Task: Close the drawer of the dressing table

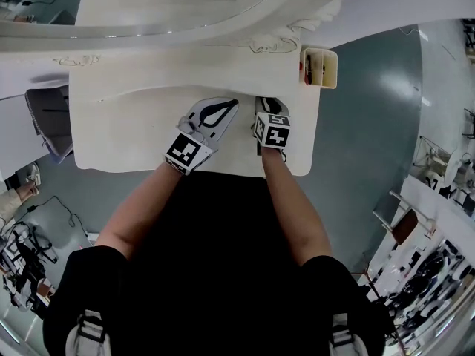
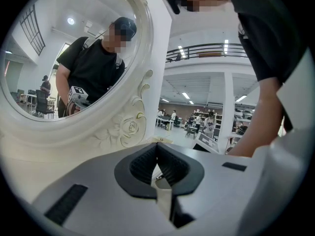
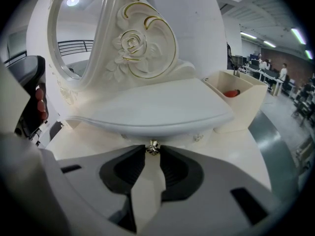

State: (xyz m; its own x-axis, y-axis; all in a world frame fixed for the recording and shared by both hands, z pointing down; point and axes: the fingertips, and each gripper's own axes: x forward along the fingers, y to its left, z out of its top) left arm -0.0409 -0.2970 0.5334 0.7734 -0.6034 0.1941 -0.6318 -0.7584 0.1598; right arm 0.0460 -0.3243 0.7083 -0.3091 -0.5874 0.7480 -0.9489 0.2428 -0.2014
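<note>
- Two bare forearms reach from the person's black top out over the flat cream-white dressing-table top. Both stretch toward the curved white raised shelf at the back of it.
- The left gripper lies in front of the shelf, on the left of its mate. It is angled toward the right, and its black-and-white marker cube sits nearest the person.
- The left gripper's ribbed dark pads meet at their tips with nothing between them. It is tipped upward and looks past the shelf.
- The right gripper points straight at the shelf, roughly level, with its marker cube behind it.
- Its jaws are drawn in on the small silver-coloured metal knob, one tip on each side and touching it.
- The knob sits just under the shelf's front edge, about midway along it.
- It stands out from the white drawer, whose front lies in shadow beneath the shelf overhang. How far the drawer is pulled out cannot be told.
- A cream open-topped organiser box stands at the shelf's right end, with something red inside.
- The oval mirror rises behind the shelf in a white frame carved with a rose. It reflects the person.
</note>
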